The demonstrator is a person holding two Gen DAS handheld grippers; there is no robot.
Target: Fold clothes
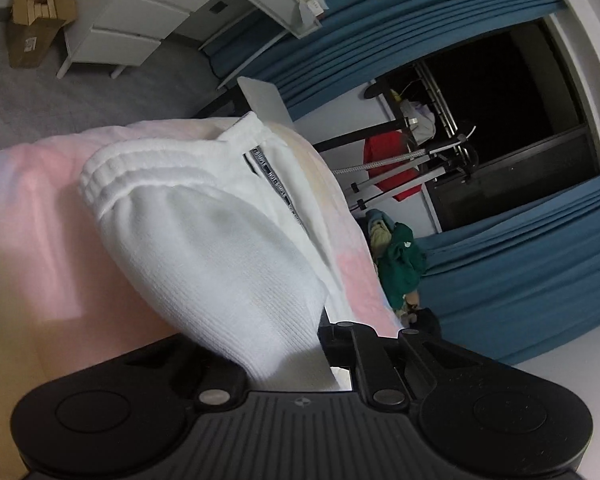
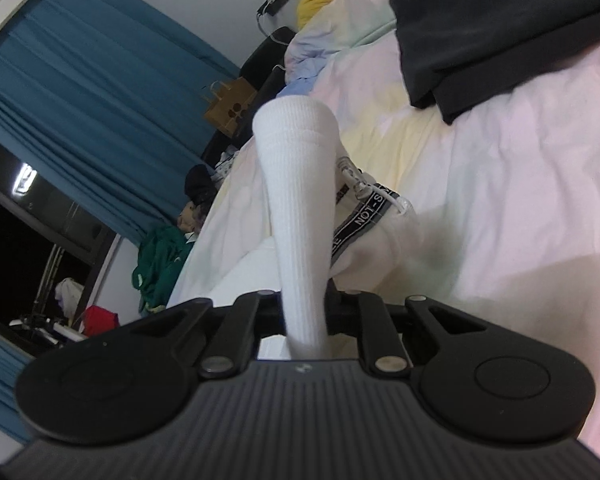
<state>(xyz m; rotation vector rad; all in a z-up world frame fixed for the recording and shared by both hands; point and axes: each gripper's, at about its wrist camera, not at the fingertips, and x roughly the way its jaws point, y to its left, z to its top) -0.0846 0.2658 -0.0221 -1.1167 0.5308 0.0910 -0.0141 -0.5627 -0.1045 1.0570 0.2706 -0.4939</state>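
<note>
With both tools clamped on white sweatpants [image 1: 204,240] above the pastel bed [image 1: 40,220], the left gripper [image 1: 300,360] pinches the waistband end and the right gripper [image 2: 304,320] a thin ribbed cuff [image 2: 296,152]; that narrow bite could slip out, dropping the fold crooked.

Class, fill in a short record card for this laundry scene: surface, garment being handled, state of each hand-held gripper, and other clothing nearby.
surface: pastel pink and yellow bedsheet
garment handled: white ribbed knit garment with a black lettered band
left hand-held gripper: shut on the white ribbed knit garment
right hand-held gripper: shut on a narrow part of the same white ribbed knit garment
other clothing: folded black cloth on the bedsheet; green garment heaped beside the bed
backdrop: blue pleated curtains
</note>
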